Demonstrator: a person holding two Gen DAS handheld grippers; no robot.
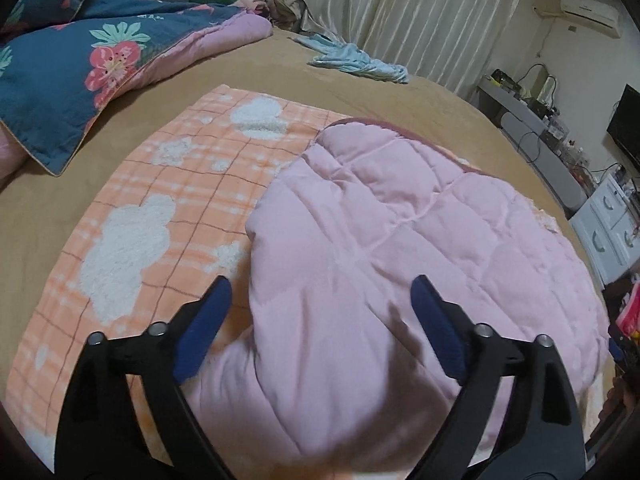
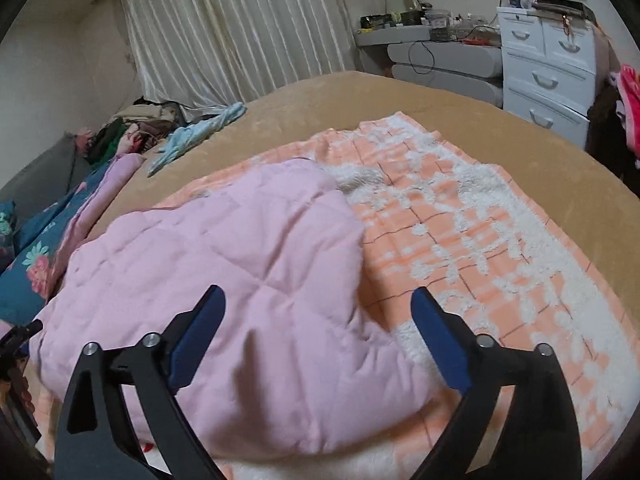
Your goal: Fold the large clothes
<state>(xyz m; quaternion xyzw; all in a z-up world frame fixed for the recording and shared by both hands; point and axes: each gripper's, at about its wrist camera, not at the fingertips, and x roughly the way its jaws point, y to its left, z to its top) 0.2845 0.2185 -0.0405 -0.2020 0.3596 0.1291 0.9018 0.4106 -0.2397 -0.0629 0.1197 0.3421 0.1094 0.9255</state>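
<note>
A pink quilted garment (image 1: 380,248) lies bunched on an orange-and-white checked fleece blanket (image 1: 160,200) spread over the tan bed. My left gripper (image 1: 320,292) is open just above the garment's near left edge, holding nothing. In the right wrist view the same pink garment (image 2: 224,248) lies to the left and the orange blanket (image 2: 480,240) to the right. My right gripper (image 2: 318,300) is open over the garment's near right edge, holding nothing.
A blue floral quilt (image 1: 68,68) lies at the bed's far left. A light blue cloth (image 1: 360,60) and a clothes pile (image 2: 136,128) lie near the curtains. A white drawer unit (image 2: 548,76) and a grey desk (image 2: 440,56) stand beyond the bed.
</note>
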